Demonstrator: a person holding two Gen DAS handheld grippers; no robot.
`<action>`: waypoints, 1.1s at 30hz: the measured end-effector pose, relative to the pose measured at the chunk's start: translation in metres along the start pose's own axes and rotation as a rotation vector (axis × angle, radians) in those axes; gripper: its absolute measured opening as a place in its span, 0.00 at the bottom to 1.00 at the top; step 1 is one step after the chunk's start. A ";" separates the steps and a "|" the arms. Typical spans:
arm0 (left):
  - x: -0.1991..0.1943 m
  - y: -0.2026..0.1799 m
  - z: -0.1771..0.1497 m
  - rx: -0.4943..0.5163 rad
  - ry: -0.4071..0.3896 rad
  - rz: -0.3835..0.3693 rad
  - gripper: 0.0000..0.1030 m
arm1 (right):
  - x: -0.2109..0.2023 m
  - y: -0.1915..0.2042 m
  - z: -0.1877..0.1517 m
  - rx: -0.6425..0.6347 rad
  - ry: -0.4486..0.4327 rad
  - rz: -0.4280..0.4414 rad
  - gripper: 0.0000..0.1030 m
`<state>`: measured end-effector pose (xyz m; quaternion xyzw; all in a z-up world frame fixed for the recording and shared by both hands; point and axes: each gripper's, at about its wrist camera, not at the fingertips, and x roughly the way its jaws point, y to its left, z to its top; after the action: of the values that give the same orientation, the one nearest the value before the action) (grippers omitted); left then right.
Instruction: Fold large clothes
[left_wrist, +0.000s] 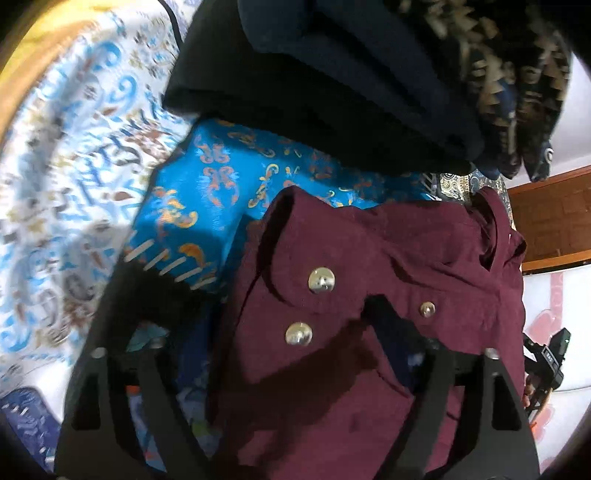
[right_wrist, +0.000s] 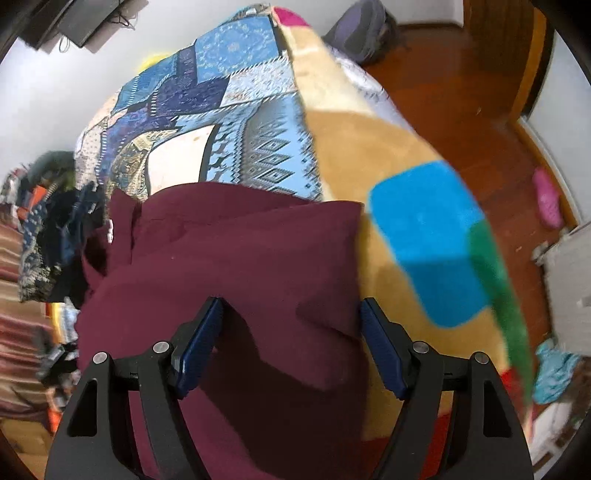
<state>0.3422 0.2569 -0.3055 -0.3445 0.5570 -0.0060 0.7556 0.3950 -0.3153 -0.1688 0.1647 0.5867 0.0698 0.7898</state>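
A maroon shirt (left_wrist: 369, 258) with round silver buttons (left_wrist: 321, 280) lies crumpled on the patterned bedspread (left_wrist: 207, 184). My left gripper (left_wrist: 273, 299) hangs just above its buttoned part, jaws wide apart, with cloth between the fingers and no pad pressing on it. In the right wrist view the same maroon shirt (right_wrist: 229, 258) spreads over the bed. My right gripper (right_wrist: 291, 301) is open over it, and its blue pads (right_wrist: 201, 332) stand apart. The shirt's right edge runs close by the right pad. The right gripper (left_wrist: 546, 362) also peeks in at the left view's right edge.
A stack of folded dark clothes (left_wrist: 332, 85) sits just beyond the shirt. A tan blanket (right_wrist: 351, 147) with a blue patch (right_wrist: 428, 243) covers the bed's right side, above a wooden floor (right_wrist: 461, 92). More clothes (right_wrist: 48, 229) are heaped at the left.
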 end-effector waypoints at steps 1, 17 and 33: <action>0.003 -0.001 0.000 -0.001 -0.001 -0.012 0.96 | 0.002 0.000 0.001 0.002 0.002 0.003 0.73; 0.007 -0.027 -0.016 0.056 0.034 0.038 0.39 | -0.016 -0.012 0.006 0.051 -0.127 0.086 0.15; -0.107 -0.094 0.013 0.245 -0.264 0.112 0.08 | -0.096 0.086 0.045 -0.241 -0.389 0.024 0.07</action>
<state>0.3479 0.2338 -0.1647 -0.2161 0.4665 0.0138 0.8576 0.4162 -0.2719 -0.0411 0.0865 0.4087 0.1156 0.9012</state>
